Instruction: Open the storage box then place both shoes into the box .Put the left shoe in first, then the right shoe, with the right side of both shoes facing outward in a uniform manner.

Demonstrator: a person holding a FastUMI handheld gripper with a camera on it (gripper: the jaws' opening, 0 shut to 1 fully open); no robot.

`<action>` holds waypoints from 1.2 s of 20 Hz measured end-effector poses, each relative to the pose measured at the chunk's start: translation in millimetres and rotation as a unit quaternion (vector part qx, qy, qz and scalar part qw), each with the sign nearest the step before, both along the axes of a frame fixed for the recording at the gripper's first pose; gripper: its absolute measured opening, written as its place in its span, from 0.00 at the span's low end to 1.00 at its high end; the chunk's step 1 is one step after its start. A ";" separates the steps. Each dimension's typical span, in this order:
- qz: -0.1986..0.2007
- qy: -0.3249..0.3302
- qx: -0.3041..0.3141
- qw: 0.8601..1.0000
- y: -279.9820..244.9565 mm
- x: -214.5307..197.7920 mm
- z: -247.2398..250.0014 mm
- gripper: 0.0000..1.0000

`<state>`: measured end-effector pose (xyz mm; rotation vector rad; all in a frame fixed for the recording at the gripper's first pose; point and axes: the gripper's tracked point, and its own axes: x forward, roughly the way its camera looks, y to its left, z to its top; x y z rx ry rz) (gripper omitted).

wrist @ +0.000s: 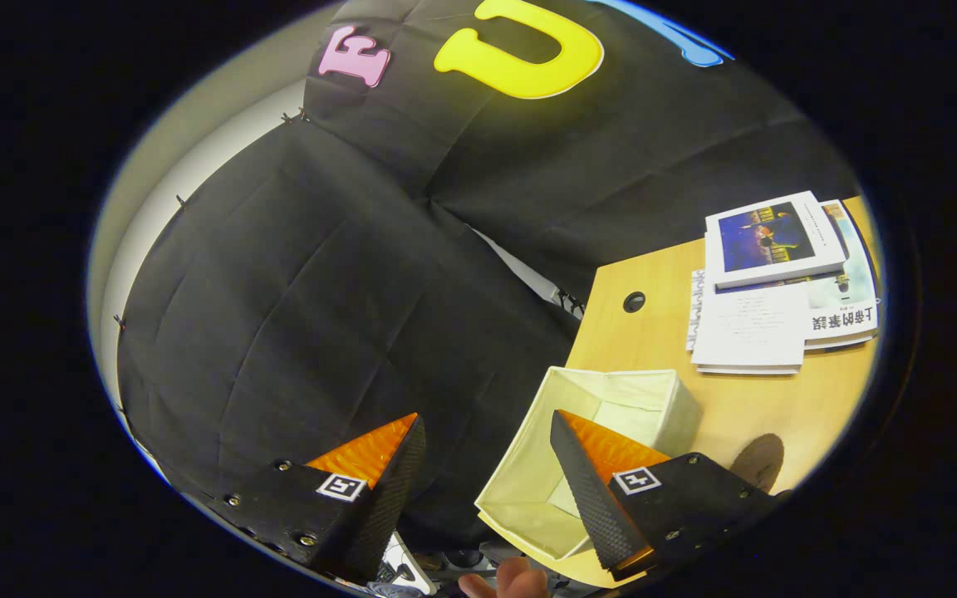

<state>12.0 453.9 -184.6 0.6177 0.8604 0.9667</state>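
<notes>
Jaws (487, 465): spread wide, holding nothing | storage box (595, 448): open-topped, on tabletop (777, 399) corner, just ahead, partly behind my right finger | box's long axis runs diagonally away | papers (777, 291) lie beyond box | shoes: unplaced, I judge.

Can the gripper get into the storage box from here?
Probably yes. The storage box stands open-topped on the table, nothing covering it; the gripper is open, one finger already over the box.
</notes>
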 end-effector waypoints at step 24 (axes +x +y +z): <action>-0.055 -0.013 -0.217 0.974 -204.3 -42.4 -204.7 0.93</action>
